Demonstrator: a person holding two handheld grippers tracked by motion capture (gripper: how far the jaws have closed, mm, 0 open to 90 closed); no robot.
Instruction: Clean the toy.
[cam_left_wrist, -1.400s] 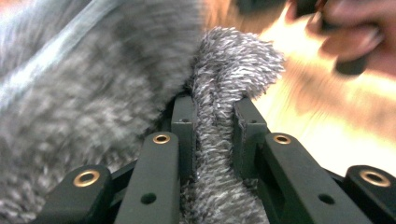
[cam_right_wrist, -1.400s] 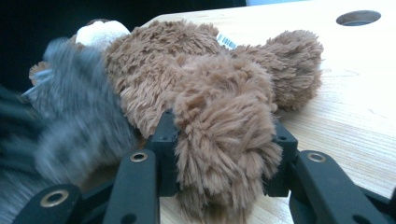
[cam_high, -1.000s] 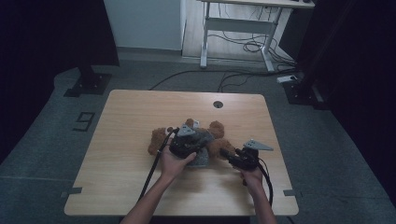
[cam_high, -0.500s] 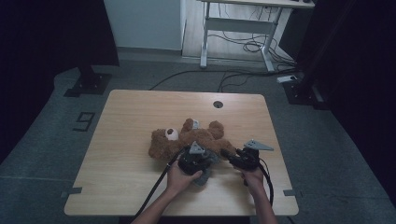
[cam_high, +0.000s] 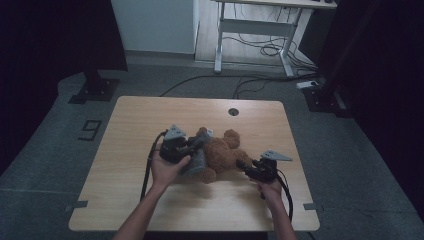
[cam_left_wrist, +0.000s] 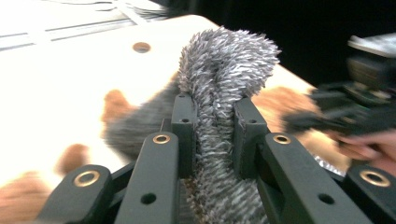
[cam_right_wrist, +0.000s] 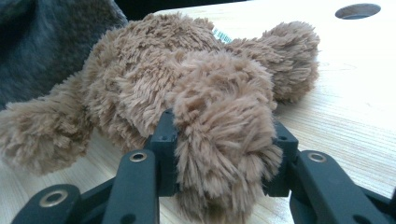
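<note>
A brown teddy bear (cam_high: 225, 154) lies on the wooden table (cam_high: 145, 117), near its middle. My left gripper (cam_high: 195, 147) is at the bear's left side, shut on a fold of grey fuzzy fabric (cam_high: 198, 161). In the left gripper view the fabric (cam_left_wrist: 219, 88) stands up between the pads of that gripper (cam_left_wrist: 214, 105). From the right, my right gripper (cam_high: 241, 164) reaches in and is shut on one of the bear's limbs. The right gripper view shows the gripper (cam_right_wrist: 223, 140) squeezing the brown limb (cam_right_wrist: 224, 121), with grey fabric (cam_right_wrist: 46, 42) behind the bear.
A round cable hole (cam_high: 233, 111) is in the table's far edge. Bare tabletop lies to the left and in front of the bear. Behind the table stand a white desk frame (cam_high: 255, 30) with cables on the floor and a black stand base (cam_high: 95, 90).
My left gripper dipped toward the table's near edge, then swung left and up with the grey fabric. It now covers the spot where the bear's head showed. The right gripper stayed put.
</note>
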